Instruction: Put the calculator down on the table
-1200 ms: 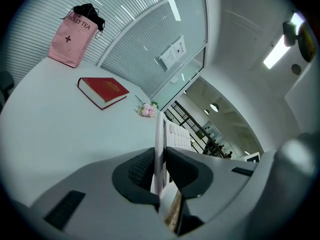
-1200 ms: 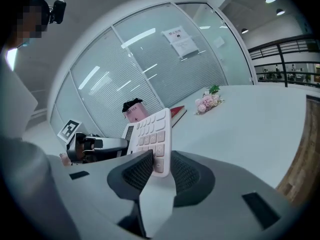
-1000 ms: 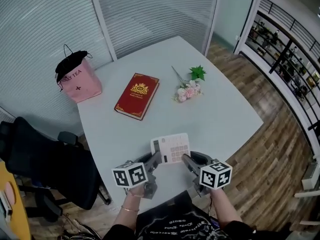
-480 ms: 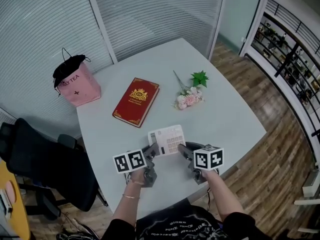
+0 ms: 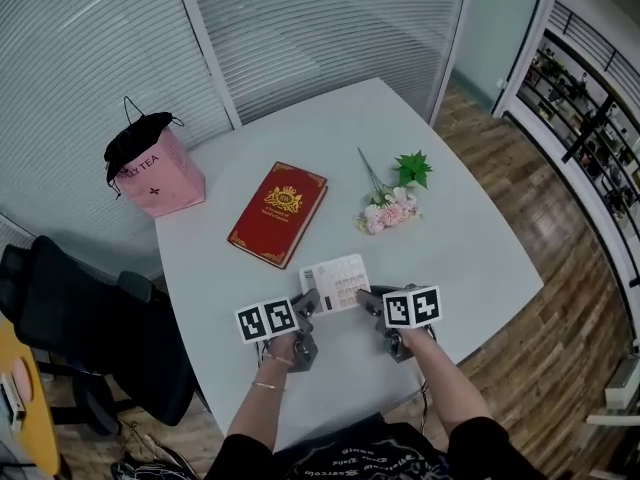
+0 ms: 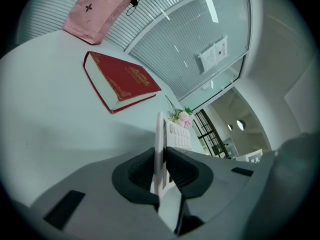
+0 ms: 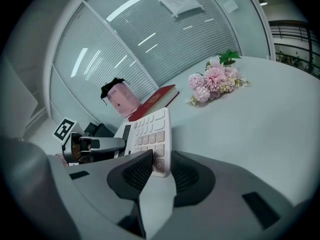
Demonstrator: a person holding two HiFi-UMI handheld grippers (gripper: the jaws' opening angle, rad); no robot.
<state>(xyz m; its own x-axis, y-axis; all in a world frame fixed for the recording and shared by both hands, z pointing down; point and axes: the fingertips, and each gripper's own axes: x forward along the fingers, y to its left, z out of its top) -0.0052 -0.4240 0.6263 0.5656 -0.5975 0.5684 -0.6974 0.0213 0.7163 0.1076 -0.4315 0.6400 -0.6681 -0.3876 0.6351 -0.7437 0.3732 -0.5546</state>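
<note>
A white calculator [image 5: 336, 284] with pale keys is held between both grippers over the near part of the white table [image 5: 470, 238]. My left gripper [image 5: 306, 303] is shut on its left edge; in the left gripper view the calculator [image 6: 162, 139] stands edge-on between the jaws of that left gripper [image 6: 161, 171]. My right gripper [image 5: 368, 300] is shut on the right near corner, and the right gripper view shows the keypad [image 7: 147, 131] clamped by this right gripper [image 7: 159, 168]. I cannot tell whether the calculator touches the table.
A red book [image 5: 279, 213] lies past the calculator, a pink bag [image 5: 152, 173] stands at the far left corner, and a small bunch of pink flowers [image 5: 392, 208] lies to the right. A black office chair [image 5: 90, 328] stands left of the table. Glass walls with blinds close off the back.
Both grippers have carried the calculator forward and lower, away from the near table edge and closer to the red book. The grips on it are unchanged.
</note>
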